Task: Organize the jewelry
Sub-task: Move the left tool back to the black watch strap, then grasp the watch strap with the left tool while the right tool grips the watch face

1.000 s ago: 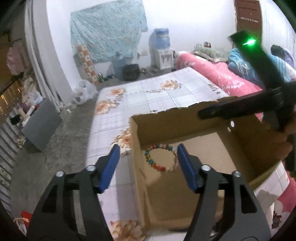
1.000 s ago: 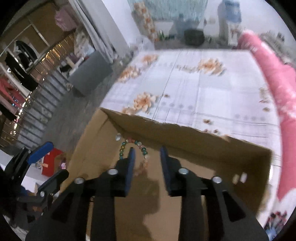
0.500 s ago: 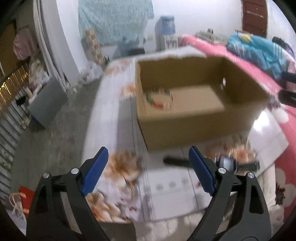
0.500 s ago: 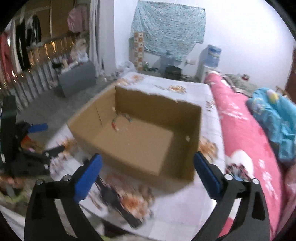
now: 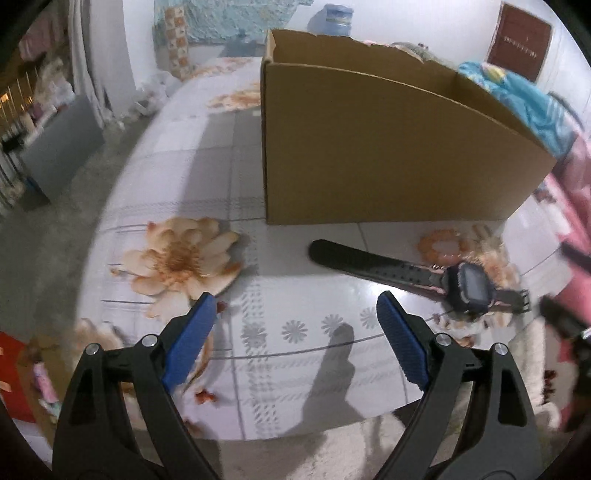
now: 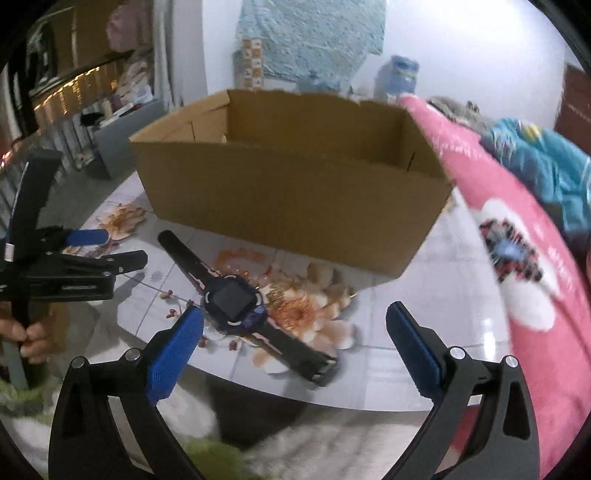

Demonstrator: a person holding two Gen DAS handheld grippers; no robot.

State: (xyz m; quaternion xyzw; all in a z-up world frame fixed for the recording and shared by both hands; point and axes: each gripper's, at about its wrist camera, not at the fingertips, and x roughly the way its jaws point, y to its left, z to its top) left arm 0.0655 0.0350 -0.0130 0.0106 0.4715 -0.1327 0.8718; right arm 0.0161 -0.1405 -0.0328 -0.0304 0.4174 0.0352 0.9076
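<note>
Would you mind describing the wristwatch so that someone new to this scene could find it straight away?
Start at the open cardboard box on the floral tablecloth. In front of its near wall lies the wristwatch, straps stretched out flat. Its black band and dark square face set it apart from the pale orange bead bracelet beside it, which blends into the printed flowers.

A lived-in bedroom in a private home: a bed spread with a white, flower-printed sheet (image 5: 207,177) takes up the middle of the room, with a pink floral quilt (image 6: 517,236) and a crumpled blue blanket (image 6: 546,166) piled along one side. A patterned teal cloth (image 6: 314,33) hangs on the white wall above a water dispenser (image 6: 397,77). Clothes and cluttered shelves (image 6: 74,92) line the far side, by a grey cabinet (image 5: 55,147) on a bare floor.
</note>
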